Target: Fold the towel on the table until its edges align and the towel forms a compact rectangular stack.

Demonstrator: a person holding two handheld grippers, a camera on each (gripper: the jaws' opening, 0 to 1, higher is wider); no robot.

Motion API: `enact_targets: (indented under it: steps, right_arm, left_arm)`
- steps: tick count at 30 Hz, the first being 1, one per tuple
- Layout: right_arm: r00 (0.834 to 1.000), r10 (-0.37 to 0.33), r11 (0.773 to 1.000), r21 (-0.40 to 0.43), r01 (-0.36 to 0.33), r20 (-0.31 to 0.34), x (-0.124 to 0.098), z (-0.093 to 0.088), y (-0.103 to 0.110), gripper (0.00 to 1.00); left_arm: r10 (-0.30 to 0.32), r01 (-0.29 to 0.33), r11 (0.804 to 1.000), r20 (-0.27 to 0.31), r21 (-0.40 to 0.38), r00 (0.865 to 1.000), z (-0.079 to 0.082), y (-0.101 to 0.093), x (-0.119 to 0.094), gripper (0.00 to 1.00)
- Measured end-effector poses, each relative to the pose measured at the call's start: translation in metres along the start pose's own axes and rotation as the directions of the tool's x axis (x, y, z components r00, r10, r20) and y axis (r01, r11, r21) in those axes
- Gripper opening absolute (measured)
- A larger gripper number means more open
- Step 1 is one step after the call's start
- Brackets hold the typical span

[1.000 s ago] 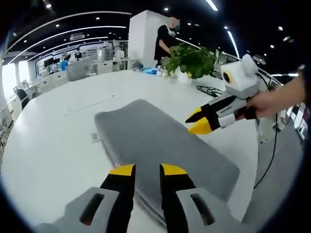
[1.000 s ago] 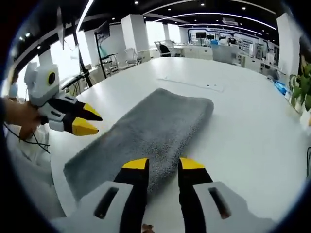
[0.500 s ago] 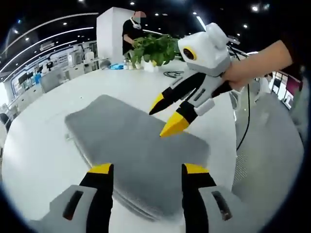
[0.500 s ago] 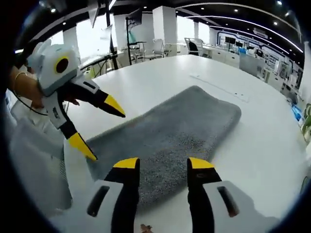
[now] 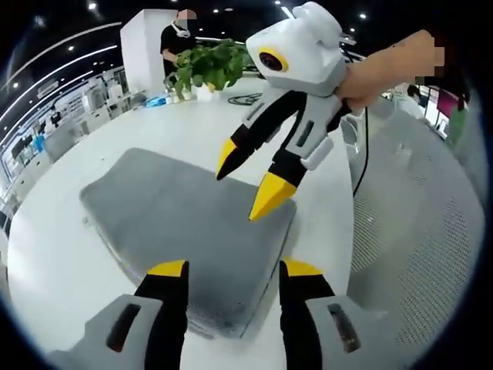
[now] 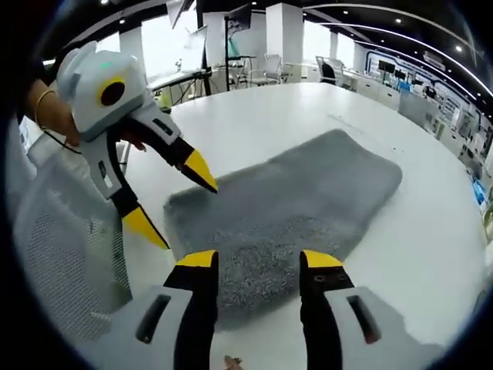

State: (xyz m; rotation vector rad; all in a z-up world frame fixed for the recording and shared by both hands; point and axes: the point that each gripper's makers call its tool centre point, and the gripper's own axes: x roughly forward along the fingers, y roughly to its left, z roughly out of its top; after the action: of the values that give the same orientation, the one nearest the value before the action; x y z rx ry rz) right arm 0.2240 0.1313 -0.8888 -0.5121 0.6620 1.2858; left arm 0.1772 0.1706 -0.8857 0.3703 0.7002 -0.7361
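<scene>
No writing, label, brand, number or sign could be read anywhere in either the left gripper view or the right gripper view; any distant markings in the room were too blurred and small to make out.
</scene>
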Motion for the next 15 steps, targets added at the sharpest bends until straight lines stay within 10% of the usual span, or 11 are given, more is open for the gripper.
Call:
enact_targets:
  steps: [15]
  right_arm:
    - [0.996,0.077,0.992,-0.094,-0.081,-0.044,-0.005,-0.024,0.046,0.32]
  left_arm:
    - [-0.068,0.078,0.989,-0.078,0.124,0.995,-0.013,-0.028,0.014,0.24]
